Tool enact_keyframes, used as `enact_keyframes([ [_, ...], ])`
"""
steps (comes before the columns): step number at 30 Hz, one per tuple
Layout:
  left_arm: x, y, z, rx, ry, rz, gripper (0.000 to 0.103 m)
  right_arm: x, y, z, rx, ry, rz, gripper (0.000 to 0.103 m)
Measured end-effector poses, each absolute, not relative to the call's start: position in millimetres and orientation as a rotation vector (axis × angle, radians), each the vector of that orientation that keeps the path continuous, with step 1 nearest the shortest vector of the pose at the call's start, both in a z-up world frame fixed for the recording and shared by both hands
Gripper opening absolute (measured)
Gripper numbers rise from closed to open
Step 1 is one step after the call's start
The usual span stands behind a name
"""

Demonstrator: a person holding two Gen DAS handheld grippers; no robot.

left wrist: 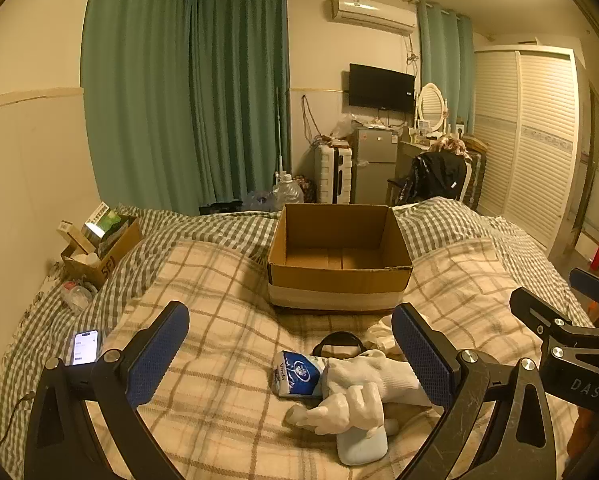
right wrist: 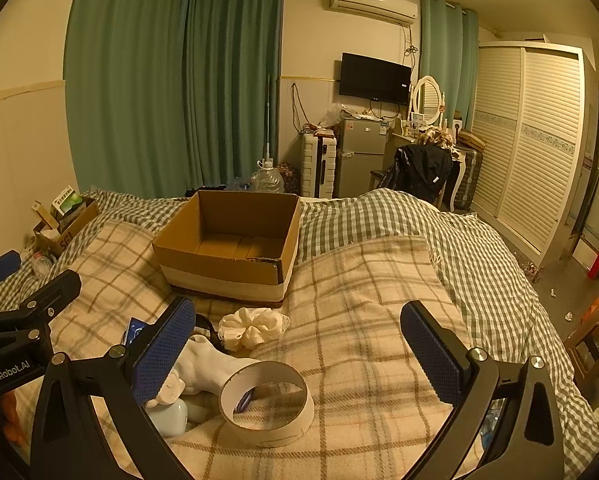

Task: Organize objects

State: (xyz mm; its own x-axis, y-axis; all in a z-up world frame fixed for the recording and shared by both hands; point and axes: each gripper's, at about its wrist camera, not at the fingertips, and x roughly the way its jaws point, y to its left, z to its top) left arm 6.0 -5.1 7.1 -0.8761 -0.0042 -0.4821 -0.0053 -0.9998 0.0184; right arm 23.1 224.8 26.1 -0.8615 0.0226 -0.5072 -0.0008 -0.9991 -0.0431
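An open, empty cardboard box stands on the plaid bed cover, also in the right wrist view. Before it lies a loose pile: a blue tissue pack, a white sock, a white hand-shaped figure, a pale blue case, a black band. The right wrist view adds a cream scrunchie and a tape ring. My left gripper is open above the pile. My right gripper is open, the tape ring between its fingers.
A phone with a lit screen lies at the bed's left. A small box of items sits at the far left by the wall. The bed's right edge drops to the floor beside a stool. Fridge, suitcase and wardrobe stand behind.
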Motion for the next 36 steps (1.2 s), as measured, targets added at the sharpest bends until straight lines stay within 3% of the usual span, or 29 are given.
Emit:
enact_keyframes([
  [36, 6.5, -4.3, 3.4, -0.798, 0.025, 3.040, 0.103, 26.7, 219.3, 25.4, -0.827, -0.089, 3.046, 0.103],
])
